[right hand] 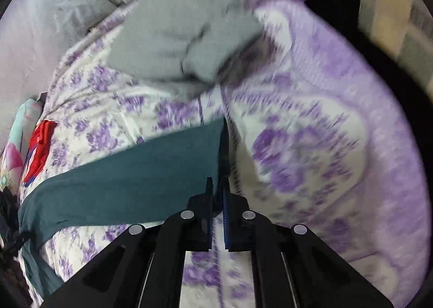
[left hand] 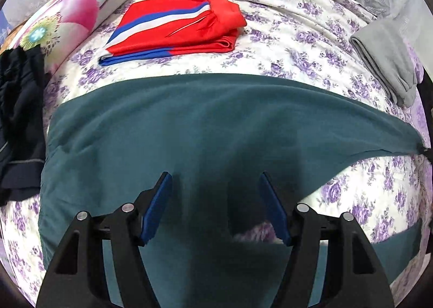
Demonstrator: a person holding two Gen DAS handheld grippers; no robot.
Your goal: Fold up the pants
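Teal pants [left hand: 205,124] lie spread across the floral bedspread [left hand: 297,37]. My left gripper [left hand: 216,181] is open and hovers over the pants' near part, holding nothing. In the right wrist view my right gripper [right hand: 217,182] is shut on the end of one teal pant leg [right hand: 130,172], which stretches away to the left. The right wrist view is blurred by motion.
Folded red pants with blue and white stripes [left hand: 178,29] lie at the back of the bed. A folded grey garment [left hand: 387,59] lies at the right, also in the right wrist view [right hand: 184,43]. Dark clothes [left hand: 21,118] lie at the left. A flowered pillow [left hand: 75,10] sits back left.
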